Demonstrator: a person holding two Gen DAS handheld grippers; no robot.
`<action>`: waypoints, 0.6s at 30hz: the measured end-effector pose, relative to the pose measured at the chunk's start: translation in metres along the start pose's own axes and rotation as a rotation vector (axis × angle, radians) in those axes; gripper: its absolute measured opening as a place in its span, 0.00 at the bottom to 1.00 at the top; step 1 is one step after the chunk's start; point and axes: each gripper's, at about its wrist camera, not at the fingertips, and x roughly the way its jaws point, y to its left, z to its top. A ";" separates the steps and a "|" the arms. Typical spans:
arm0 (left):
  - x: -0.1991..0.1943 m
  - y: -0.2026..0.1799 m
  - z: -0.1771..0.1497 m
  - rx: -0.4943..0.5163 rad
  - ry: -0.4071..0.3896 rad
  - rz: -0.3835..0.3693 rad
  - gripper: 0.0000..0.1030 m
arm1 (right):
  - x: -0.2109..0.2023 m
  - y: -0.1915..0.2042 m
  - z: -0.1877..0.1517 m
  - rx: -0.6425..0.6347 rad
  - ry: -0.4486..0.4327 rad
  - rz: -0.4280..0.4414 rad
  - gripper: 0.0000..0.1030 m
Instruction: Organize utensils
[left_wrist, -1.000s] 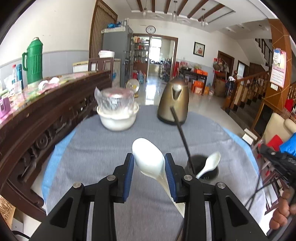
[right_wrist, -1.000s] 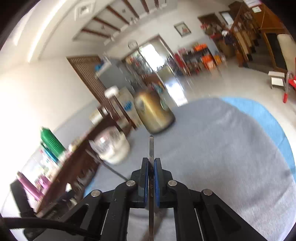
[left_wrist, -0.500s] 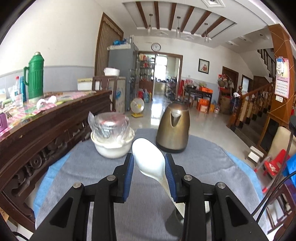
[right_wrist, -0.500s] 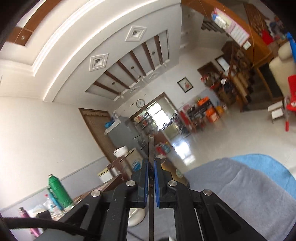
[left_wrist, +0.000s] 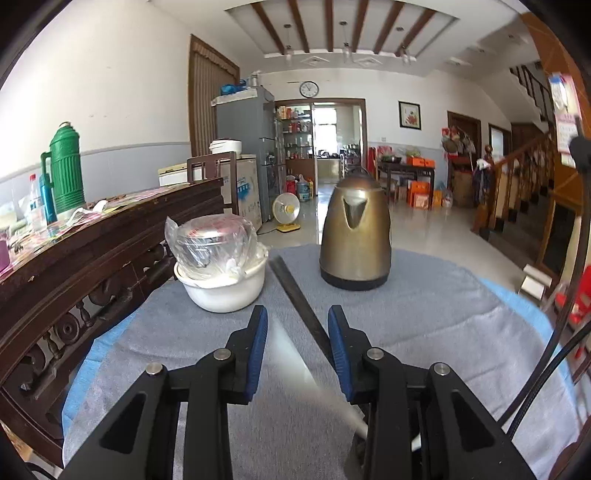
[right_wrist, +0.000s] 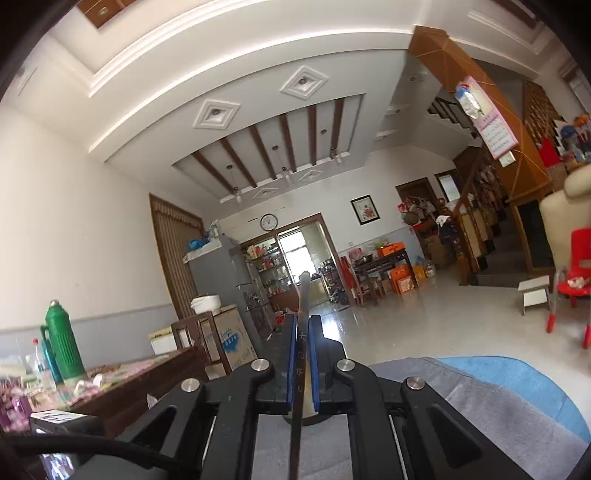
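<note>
Left gripper (left_wrist: 297, 341), fingers apart and empty, above the grey-clothed table (left_wrist: 443, 314); a dark flat utensil handle (left_wrist: 301, 301) slants toward 11 o'clock. Right gripper (right_wrist: 303, 356) clamps an upright slim metal utensil (right_wrist: 303, 295), probably for carrying.

A dark, flat chopstick (left_wrist: 301, 302) shows in the left wrist view, slanting up and away across the grey cloth, its far tip between the white bowl and the kettle, its near part hidden behind the blue pad. A pale, blurred streak, seemingly a white spoon (left_wrist: 314, 384), runs diagonally low between the pads; its outline is too smeared to tell more. In the right wrist view, a slim metal chopstick (right_wrist: 302, 332) with characters on its face stands clamped, tip pointing forward.
</note>
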 end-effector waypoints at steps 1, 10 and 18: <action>0.001 -0.002 -0.002 0.008 0.002 -0.002 0.34 | 0.001 0.000 -0.001 0.002 0.005 0.002 0.07; -0.002 -0.001 -0.001 0.013 0.014 -0.063 0.34 | 0.009 -0.016 0.001 0.032 0.026 -0.017 0.06; -0.013 0.058 0.003 -0.151 0.039 -0.122 0.34 | 0.012 -0.011 0.002 0.019 0.043 0.004 0.06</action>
